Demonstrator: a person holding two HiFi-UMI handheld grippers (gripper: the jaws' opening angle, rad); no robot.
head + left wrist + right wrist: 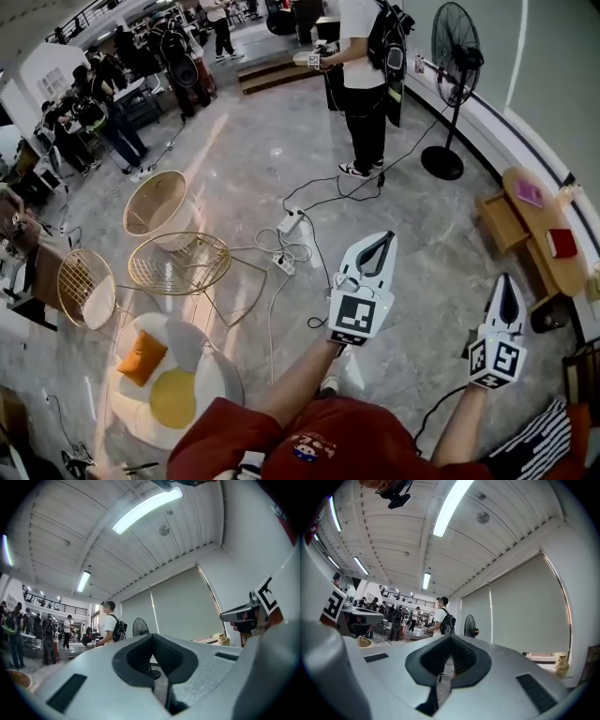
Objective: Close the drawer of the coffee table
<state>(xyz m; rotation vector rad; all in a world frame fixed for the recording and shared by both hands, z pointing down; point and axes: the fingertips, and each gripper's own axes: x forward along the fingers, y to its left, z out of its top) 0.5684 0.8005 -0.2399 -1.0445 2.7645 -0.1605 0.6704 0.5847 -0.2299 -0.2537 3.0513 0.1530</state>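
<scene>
Bare floor lies open up to the counter; cables and wire chairs clutter its left side, and a fan stands beyond.

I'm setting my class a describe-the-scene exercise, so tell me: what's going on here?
A person holds the left gripper and the right gripper out in front, above the floor. Both are shut and empty. The coffee table stands off to the right by the wall, and its drawer looks pulled out. Neither gripper touches it, so closing has not begun. Other people stand further back, near a standing fan.
</scene>
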